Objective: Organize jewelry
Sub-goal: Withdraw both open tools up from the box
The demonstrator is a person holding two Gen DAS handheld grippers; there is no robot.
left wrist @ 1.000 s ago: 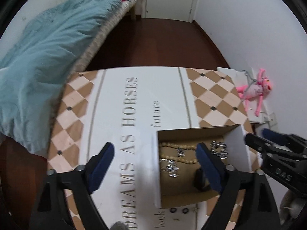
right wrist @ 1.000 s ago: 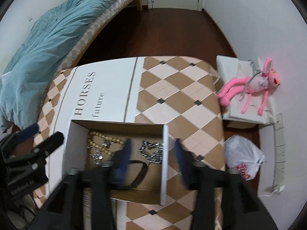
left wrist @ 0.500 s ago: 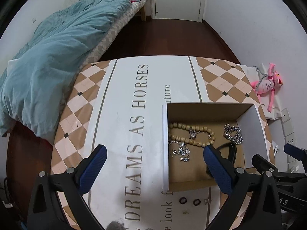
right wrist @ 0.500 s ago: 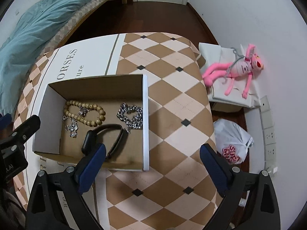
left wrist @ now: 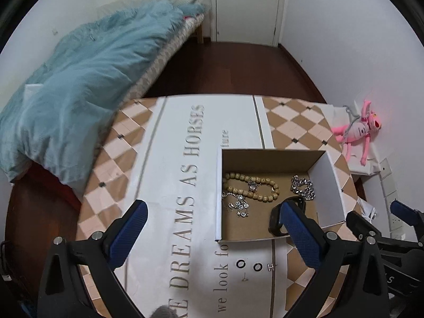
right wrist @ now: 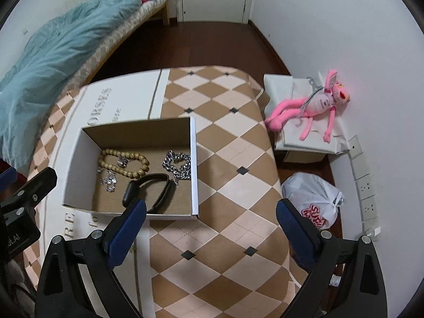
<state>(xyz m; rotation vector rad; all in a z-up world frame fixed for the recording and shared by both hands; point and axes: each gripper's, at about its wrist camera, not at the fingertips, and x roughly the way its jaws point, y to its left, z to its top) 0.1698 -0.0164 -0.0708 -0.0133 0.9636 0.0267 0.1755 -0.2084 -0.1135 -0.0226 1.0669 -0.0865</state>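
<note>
An open cardboard box (left wrist: 327,182) (right wrist: 79,169) stands on the patterned table. Inside lie a wooden bead bracelet (left wrist: 251,189) (right wrist: 124,163), a silver chain (left wrist: 303,186) (right wrist: 179,164), a sparkly silver piece (left wrist: 237,204) (right wrist: 107,179) and a black band (left wrist: 277,221) (right wrist: 148,188). Two small black rings (left wrist: 249,265) and tiny earrings (left wrist: 270,266) lie on the table just in front of the box. My left gripper (left wrist: 212,232) is open and empty, above the table in front of the box. My right gripper (right wrist: 210,229) is open and empty, to the right of the box.
The table cloth (right wrist: 228,159) is checked brown and cream with a white lettered band. A bed with a blue duvet (left wrist: 74,100) is at the left. A pink plush toy (right wrist: 315,106) on a white box and a white plastic bag (right wrist: 312,198) sit on the floor at the right.
Both grippers have pulled back and up from the box; the right one opened wide. The black band now lies in the box.
</note>
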